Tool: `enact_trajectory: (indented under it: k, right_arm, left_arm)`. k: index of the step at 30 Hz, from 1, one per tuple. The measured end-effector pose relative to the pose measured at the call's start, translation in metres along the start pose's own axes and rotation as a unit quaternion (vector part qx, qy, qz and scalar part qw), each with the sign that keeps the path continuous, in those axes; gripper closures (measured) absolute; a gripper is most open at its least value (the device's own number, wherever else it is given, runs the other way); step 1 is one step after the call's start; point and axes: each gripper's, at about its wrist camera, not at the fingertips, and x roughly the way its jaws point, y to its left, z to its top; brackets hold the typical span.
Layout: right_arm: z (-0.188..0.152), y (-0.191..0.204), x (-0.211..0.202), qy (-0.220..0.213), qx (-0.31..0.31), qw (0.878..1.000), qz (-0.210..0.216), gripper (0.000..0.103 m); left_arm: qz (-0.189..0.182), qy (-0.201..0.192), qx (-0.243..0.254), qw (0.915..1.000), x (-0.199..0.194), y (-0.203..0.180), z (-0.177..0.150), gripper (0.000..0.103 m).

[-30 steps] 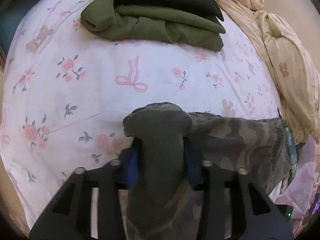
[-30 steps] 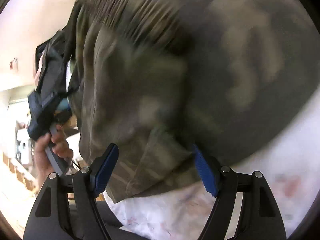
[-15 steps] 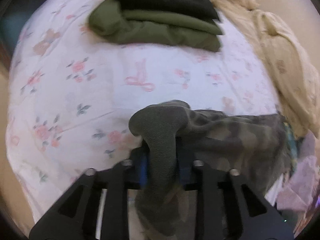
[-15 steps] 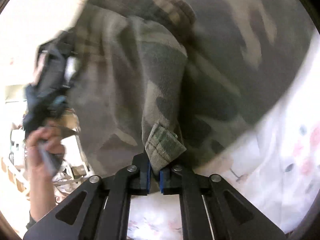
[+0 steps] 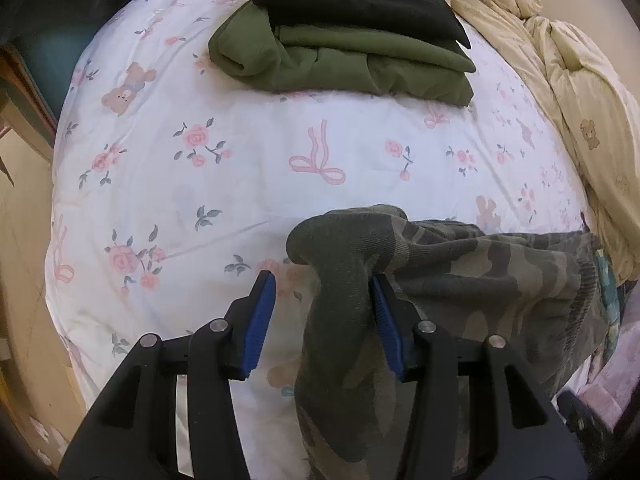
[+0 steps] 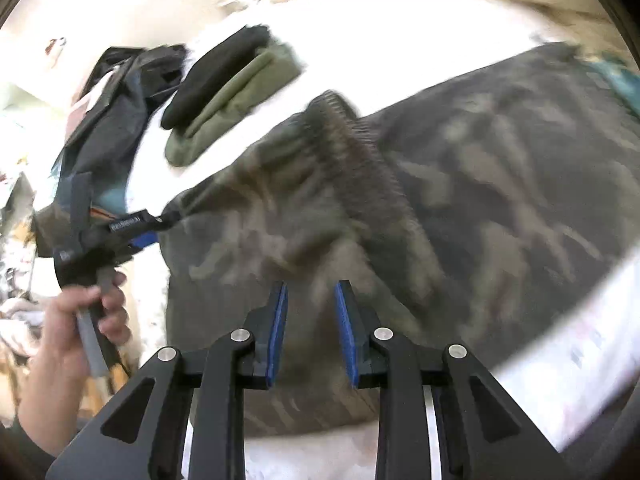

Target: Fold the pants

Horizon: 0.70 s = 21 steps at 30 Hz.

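Note:
Camouflage pants lie on the floral bed sheet. One ribbed cuff end humps up between the jaws of my left gripper, which are opening. The cloth leans on the right pad, and the left pad stands clear of it. In the blurred right wrist view the pants spread out below my right gripper. Its jaws are narrowly apart and opening, with no cloth between them. A hand holds the left gripper at the pants' left edge.
A folded olive garment with a black one on top lies at the far side of the bed. A crumpled cream quilt fills the right side. Dark bags or clothes pile up beyond the bed's left edge.
The left jaws have spread from a tight pinch on the cuff, freeing the cloth from one pad. The right gripper, shut on a pants corner half a second ago, has let go and risen.

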Motion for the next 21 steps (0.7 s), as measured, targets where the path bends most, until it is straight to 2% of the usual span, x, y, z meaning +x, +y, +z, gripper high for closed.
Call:
enact_trajectory:
  k: [3,6,9,10,11,12,13,15,18,21]
  right_arm:
    - [0.011,-0.02,0.042,0.028,0.036,0.999,-0.005,0.082]
    - [0.01,-0.039,0.051,0.046,0.091,0.995,0.018,0.083]
    - [-0.001,-0.024,0.02,0.043,0.085,0.994,0.047,0.072]
    - [-0.009,-0.021,0.01,0.042,0.086,0.993,0.066,0.057]
    - [-0.025,-0.013,-0.003,0.045,0.093,0.989,0.107,0.045]
    - [-0.036,-0.01,-0.009,0.05,0.098,0.986,0.125,0.024]
    - [-0.054,-0.004,-0.013,0.063,0.105,0.981,0.148,0.014]
    - [-0.095,0.005,-0.008,0.107,0.126,0.968,0.189,0.014]
    - [-0.157,0.009,0.025,0.177,0.189,0.935,0.242,0.014]
    - [-0.186,0.009,0.061,0.196,0.219,0.925,0.241,0.014]
  left_arm:
    - [-0.003,0.004,-0.005,1.0,0.002,0.002,0.002,0.053]
    - [-0.003,0.012,-0.002,0.9999,0.006,0.001,0.002,0.046]
    - [-0.034,0.026,-0.035,0.9985,0.006,0.011,0.004,0.046]
    - [-0.038,0.026,-0.038,0.9982,0.003,0.013,0.004,0.046]
    - [-0.038,0.024,-0.037,0.9983,0.001,0.013,0.005,0.046]
    - [-0.038,0.023,-0.033,0.9985,-0.001,0.012,0.005,0.044]
    - [-0.037,0.022,-0.03,0.9986,-0.003,0.012,0.005,0.041]
    - [-0.047,0.021,-0.031,0.9982,-0.006,0.011,0.005,0.025]
    - [-0.057,0.024,-0.033,0.9975,-0.006,0.009,0.005,0.022]
    - [-0.064,0.034,-0.035,0.9968,0.0,0.005,0.003,0.022]
